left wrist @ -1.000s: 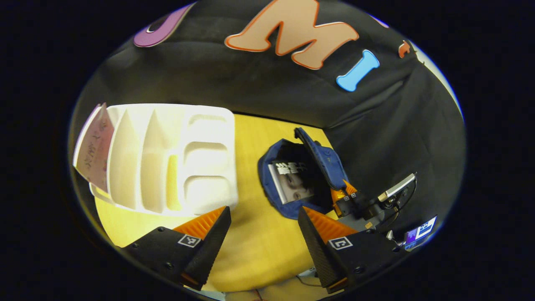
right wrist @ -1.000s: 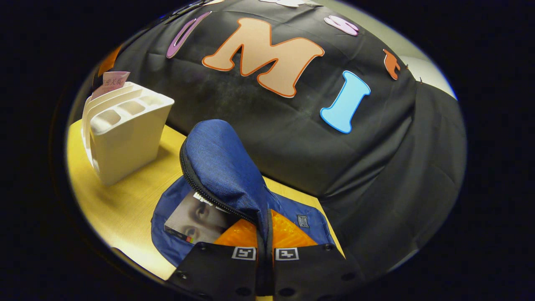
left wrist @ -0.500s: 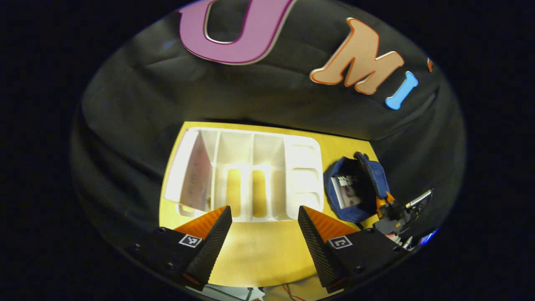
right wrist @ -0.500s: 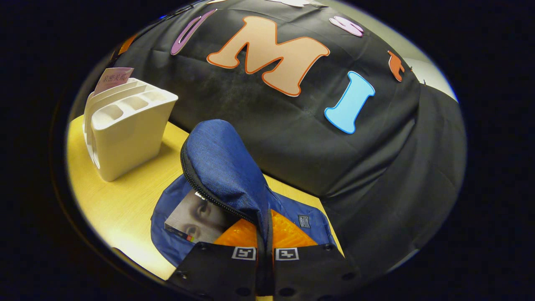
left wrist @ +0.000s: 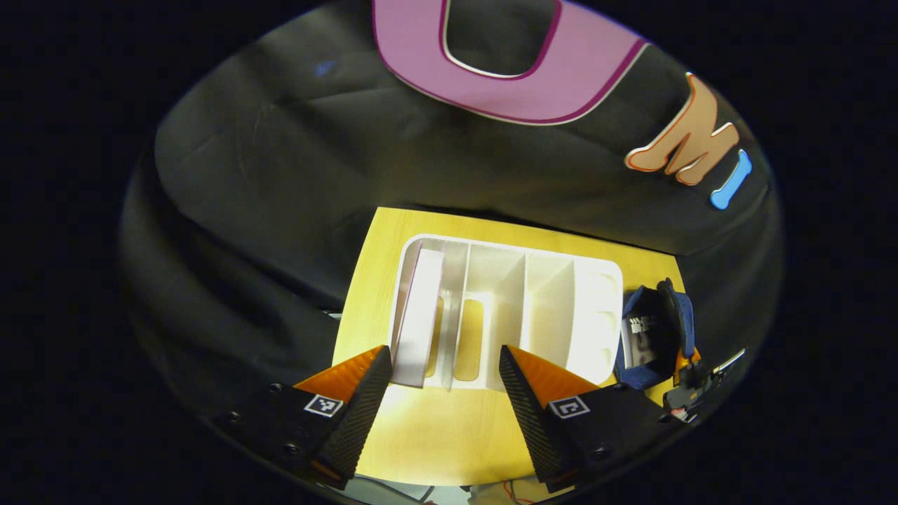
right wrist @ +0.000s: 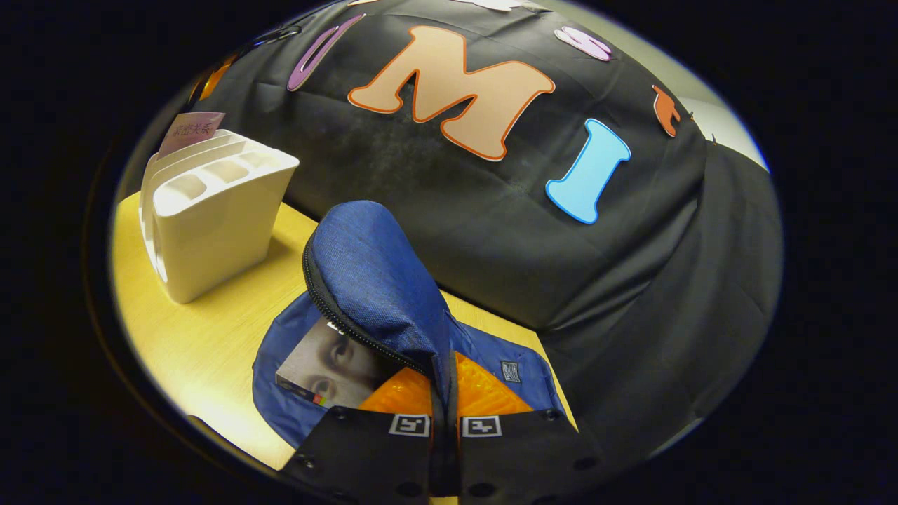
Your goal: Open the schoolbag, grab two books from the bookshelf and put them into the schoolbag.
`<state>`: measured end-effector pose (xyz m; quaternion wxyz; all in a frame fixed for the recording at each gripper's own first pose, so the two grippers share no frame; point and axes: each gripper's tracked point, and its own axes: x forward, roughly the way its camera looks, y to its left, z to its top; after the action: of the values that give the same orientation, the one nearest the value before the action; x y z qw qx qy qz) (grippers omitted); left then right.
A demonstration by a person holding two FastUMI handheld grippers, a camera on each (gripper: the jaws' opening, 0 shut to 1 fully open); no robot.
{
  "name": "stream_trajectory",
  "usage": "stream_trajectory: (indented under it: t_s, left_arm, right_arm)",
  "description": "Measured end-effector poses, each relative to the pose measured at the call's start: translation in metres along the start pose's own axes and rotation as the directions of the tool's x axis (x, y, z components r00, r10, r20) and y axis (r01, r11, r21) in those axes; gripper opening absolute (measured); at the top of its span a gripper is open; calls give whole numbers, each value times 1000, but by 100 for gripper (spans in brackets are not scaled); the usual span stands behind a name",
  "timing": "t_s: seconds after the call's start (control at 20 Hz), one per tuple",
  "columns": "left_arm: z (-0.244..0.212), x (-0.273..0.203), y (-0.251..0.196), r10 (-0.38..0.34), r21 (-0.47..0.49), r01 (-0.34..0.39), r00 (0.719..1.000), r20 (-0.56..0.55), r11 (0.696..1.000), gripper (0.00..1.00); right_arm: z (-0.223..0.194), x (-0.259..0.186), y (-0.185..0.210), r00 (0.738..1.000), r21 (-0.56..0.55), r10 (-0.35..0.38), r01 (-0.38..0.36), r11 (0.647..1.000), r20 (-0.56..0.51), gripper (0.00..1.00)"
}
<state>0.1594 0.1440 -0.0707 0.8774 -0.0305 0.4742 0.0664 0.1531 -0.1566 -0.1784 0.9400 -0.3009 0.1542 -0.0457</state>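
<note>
Since a second ago, left gripper (left wrist: pixel 443 393) has swung from the schoolbag (left wrist: pixel 652 337) over to the white bookshelf (left wrist: pixel 512 308); jaws spread, empty. Remaining book (left wrist: pixel 419 319) stands in the shelf's leftmost slot, just ahead and slightly left of the gripper, spine running away from it, probably upright. Right gripper (right wrist: pixel 445 414) unchanged, clenched on the blue flap (right wrist: pixel 372 280), holding the bag open. First book (right wrist: pixel 330 365) lies inside. Left is nearer.

The schoolbag (right wrist: pixel 372 273) is matt, woven blue cloth. The bookshelf (right wrist: pixel 210 224) looks like smooth cream plastic, and the worktop (right wrist: pixel 203 337) shows pale wood grain.
</note>
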Motion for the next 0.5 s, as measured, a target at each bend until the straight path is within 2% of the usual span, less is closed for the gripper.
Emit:
stream_trajectory:
  t_s: [0.05,0.2,0.3,0.35,0.4,0.45,0.5]
  left_arm:
    - [-3,7,6,1,-14,-1,1000,-10,1000,89]
    - [-2,20,21,-4,-6,4,999,-39,1000,86]
    - [2,26,24,-4,14,5,998,-64,1000,79]
    - [5,30,26,-3,26,5,998,-70,1000,77]
    - [7,32,27,1,41,3,997,-79,999,71]
    - [4,36,23,9,61,-3,996,-94,998,72]
    - [3,40,23,23,83,-14,993,-112,996,66]
  right_arm:
    - [-1,0,0,1000,-3,-1,1,1000,-1,0]
    - [-1,1,0,1000,-6,-1,1,1000,-2,0]
    - [0,1,0,1000,-9,-4,4,1000,-4,3]
    - [0,1,0,1000,-10,-5,5,1000,-5,0]
    - [0,1,1,1000,-9,-5,5,1000,-5,3]
    - [0,2,0,1000,-11,-5,5,1000,-5,3]
    - [0,1,1,1000,-13,-4,4,1000,-5,3]
